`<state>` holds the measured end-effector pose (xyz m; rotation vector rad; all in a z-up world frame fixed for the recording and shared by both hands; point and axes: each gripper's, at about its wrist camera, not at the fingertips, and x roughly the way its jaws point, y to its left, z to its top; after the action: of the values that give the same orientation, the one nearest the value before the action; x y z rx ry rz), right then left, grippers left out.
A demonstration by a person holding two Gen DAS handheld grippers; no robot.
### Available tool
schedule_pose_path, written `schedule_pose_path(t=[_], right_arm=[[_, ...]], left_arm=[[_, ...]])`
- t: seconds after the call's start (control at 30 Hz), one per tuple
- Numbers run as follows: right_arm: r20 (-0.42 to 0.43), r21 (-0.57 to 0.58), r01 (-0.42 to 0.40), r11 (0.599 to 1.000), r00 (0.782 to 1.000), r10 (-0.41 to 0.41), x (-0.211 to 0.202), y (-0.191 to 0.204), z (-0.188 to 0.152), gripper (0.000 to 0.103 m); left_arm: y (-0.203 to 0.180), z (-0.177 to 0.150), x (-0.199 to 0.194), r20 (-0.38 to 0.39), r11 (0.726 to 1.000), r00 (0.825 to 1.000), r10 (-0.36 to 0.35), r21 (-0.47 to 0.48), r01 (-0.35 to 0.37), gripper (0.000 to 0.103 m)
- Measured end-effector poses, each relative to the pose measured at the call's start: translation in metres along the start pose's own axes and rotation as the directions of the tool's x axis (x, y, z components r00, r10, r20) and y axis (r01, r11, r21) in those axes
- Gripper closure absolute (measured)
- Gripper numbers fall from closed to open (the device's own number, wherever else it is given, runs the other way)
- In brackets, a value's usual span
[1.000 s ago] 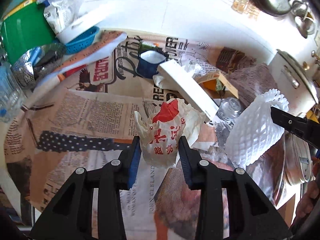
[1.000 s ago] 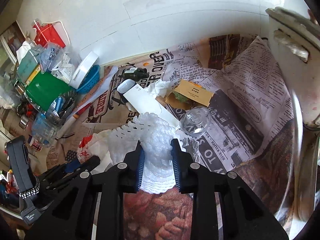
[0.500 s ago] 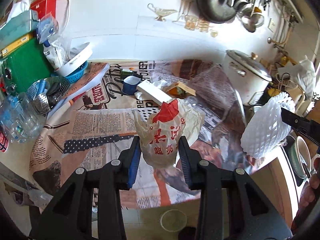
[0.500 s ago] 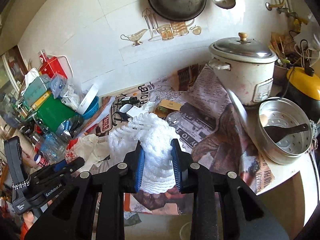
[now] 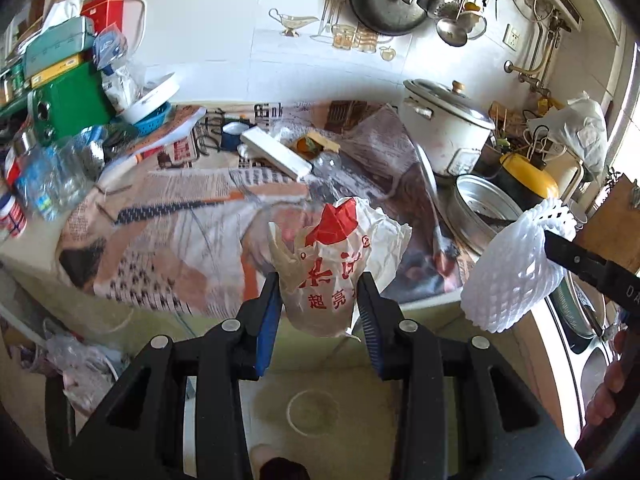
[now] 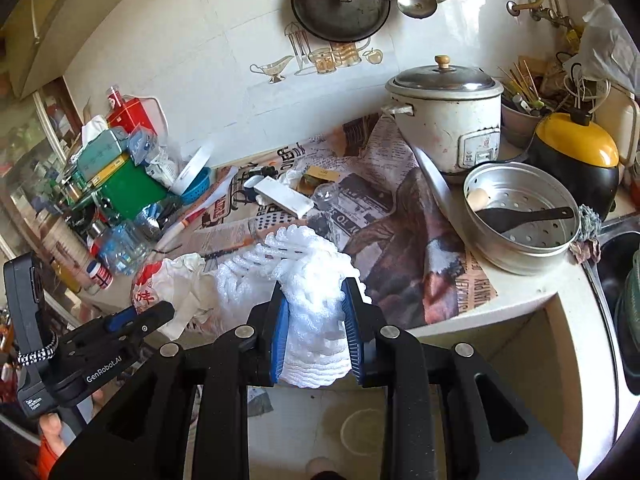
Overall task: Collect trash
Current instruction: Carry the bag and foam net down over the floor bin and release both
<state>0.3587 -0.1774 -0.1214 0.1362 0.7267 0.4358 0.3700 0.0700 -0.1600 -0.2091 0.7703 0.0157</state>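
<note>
Left wrist view: the left gripper [image 5: 318,304] is clamped on a crumpled white wrapper with red print [image 5: 334,264], held off the bench [image 5: 424,304] edge. Beside it, the right gripper [image 6: 316,328] pinches a white foam net [image 6: 308,300] between its pads.

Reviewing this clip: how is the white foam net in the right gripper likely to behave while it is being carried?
The foam net looks soft: it is pinched narrow between the right gripper's pads and flares out above them. It is probably very light, since its open mesh holds its shape unsupported. Its ridged surface should resist slipping, though a loose grip might let it spring free.
</note>
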Motion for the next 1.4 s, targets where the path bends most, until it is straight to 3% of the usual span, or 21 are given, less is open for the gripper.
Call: schedule_pose_path(t=[0.27,0.5,0.77,0.8,1.0,1.17,1.4], right_arm=[[-0.100,-0.054,-0.044,0.998,0.994,0.039,-0.017,-0.042,-0.054,0.080],[-0.207,-0.018,-0.042,0.999,0.978,0.038,0.011,-0.069,-0.104,0.080],[-0.322,0.039,-0.018,0.999,0.946,0.029,0.085,-0.090,-0.173,0.079],[-0.333,0.047,-0.011,0.999,0.943,0.026,0.099,-0.092,-0.184,0.079],[-0.398,0.061,0.038,0.997,0.917,-0.010,0.182,-0.101,-0.256,0.079],[-0.471,0.073,0.050,0.996,0.882,-0.009,0.254,-0.109,-0.315,0.078],[-0.517,0.038,0.040,0.999,0.856,-0.014,0.312,-0.110,-0.360,0.071]], left_arm=[[-0.058,-0.077,-0.002,-0.052,0.998,0.998,0.037,-0.049,-0.039,0.066],[-0.069,-0.139,0.039,-0.181,0.995,0.982,0.052,-0.070,-0.066,0.066],[-0.035,-0.215,0.125,-0.316,0.993,0.945,0.087,-0.045,-0.106,0.066],[-0.028,-0.224,0.136,-0.353,0.993,0.934,0.054,-0.076,-0.086,0.066],[0.018,-0.288,0.204,-0.386,0.988,0.919,0.075,-0.097,-0.122,0.066],[0.058,-0.343,0.255,-0.429,0.975,0.899,0.084,-0.152,-0.164,0.066],[0.087,-0.401,0.305,-0.469,0.965,0.878,0.095,-0.173,-0.197,0.066]])
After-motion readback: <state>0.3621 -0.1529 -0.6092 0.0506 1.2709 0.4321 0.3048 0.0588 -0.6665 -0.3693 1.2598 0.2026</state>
